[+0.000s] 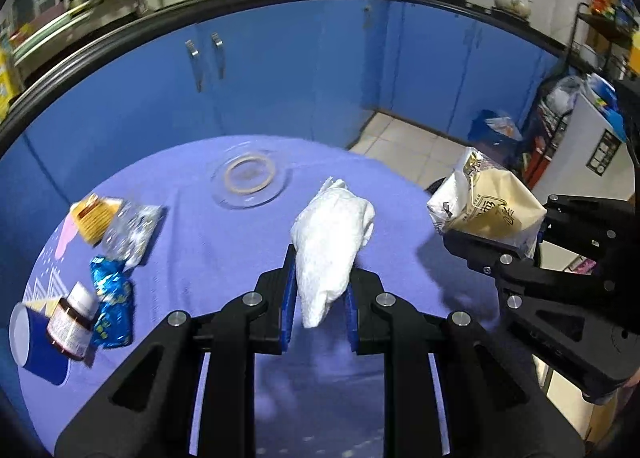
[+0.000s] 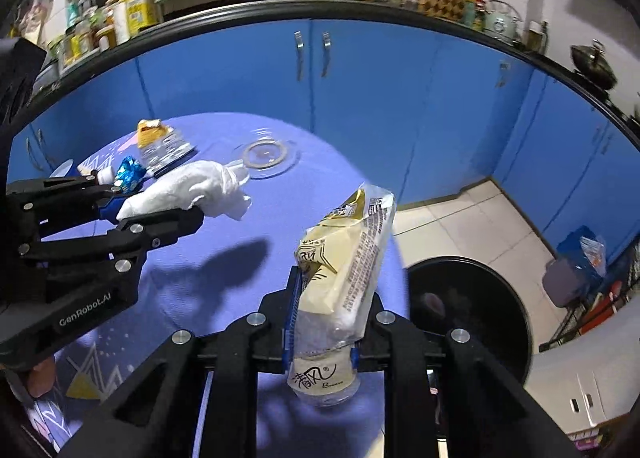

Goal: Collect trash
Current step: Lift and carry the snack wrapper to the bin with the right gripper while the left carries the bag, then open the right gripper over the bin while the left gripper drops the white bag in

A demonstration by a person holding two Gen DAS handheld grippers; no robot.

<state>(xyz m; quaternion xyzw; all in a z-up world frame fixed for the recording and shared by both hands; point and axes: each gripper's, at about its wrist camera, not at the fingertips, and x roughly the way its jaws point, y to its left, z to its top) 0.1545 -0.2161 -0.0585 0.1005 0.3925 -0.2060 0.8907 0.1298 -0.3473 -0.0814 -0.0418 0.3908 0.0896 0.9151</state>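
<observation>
My left gripper (image 1: 320, 278) is shut on a crumpled white paper towel (image 1: 332, 242) and holds it above the purple table (image 1: 224, 242); it also shows in the right wrist view (image 2: 188, 186). My right gripper (image 2: 324, 318) is shut on a yellow-and-clear tissue pack wrapper (image 2: 344, 270), held over the table's right edge; it shows at the right of the left wrist view (image 1: 488, 206). A black round trash bin (image 2: 464, 306) stands on the floor below and right of the wrapper.
On the table's left lie a yellow wrapper (image 1: 96, 214), a clear crumpled bag (image 1: 132, 230), a blue foil wrapper (image 1: 114, 298), a brown pill bottle (image 1: 70, 322) and a blue paper cup (image 1: 32, 346). A glass plate (image 1: 250, 178) sits at the back. Blue cabinets (image 1: 300, 70) stand behind.
</observation>
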